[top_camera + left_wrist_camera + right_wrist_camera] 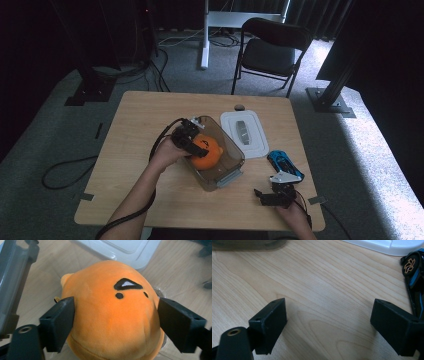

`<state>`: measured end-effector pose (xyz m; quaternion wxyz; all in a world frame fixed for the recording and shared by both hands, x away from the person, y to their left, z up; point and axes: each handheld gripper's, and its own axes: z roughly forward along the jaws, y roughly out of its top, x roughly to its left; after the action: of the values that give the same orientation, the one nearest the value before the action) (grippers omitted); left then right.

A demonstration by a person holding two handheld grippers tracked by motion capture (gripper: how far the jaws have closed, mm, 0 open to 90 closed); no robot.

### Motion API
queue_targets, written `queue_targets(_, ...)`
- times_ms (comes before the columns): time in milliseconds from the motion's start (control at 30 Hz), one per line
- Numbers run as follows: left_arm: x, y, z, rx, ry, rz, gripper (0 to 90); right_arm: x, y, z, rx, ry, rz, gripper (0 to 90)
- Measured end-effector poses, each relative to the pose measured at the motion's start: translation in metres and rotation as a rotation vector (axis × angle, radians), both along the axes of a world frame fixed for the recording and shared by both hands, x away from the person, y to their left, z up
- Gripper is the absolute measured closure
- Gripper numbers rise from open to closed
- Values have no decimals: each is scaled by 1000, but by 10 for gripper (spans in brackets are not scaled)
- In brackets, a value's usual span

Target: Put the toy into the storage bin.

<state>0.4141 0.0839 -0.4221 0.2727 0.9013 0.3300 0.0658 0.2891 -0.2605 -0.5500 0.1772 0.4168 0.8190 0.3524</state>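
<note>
the left gripper (192, 140) hangs over a clear smoky plastic container (231, 150) near the middle of the wooden table (135, 130), with the person's left hand (167, 152) behind it. inside the container sits an orange plush toy (206, 151), round, with a small black face mark on top. in the left gripper view the plush toy (112, 322) lies between the two black jaws, which stand spread to either side of it; the left jaw is at the fabric's edge and the right jaw sits just beside the toy's flank, and the plush shows no squeeze, so the grip reads as released. the container wall (15, 282) rises at the left of that view.

just right of the container lies its white lid (245, 134), flat on the table, with a grey handle in its middle. near the right edge of the table lies a blue toy car (285, 164), near and to the right of the lid.

the right gripper (275, 195) rests low at the near right of the table, just near of the car. in the right gripper view its jaws are spread wide over bare wood (324, 290) with nothing between them, the blue toy car (414, 277) at the right edge and the white lid (392, 246) at the far side.

a black folding chair (270, 50) stands on the carpet beyond the table.
</note>
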Motion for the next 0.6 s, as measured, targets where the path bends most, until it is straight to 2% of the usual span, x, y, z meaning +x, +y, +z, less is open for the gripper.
queue_targets(100, 0, 3, 1, -11, 4, 3, 102, 0, 0, 0, 0, 0, 0, 128)
queue_targets(200, -1, 5, 2, -28, 0, 8, 94, 0, 0, 0, 0, 0, 0, 128)
queue_targets(300, -1, 8, 3, -61, 16, -2, 10, 0, 0, 0, 0, 0, 0, 128)
queue_targets(467, -3, 12, 5, -84, -7, 7, 10, 0, 0, 0, 1, 0, 0, 128)
queue_targets(600, -7, 15, 9, -97, -53, 10, 10, 0, 0, 0, 1, 0, 0, 128)
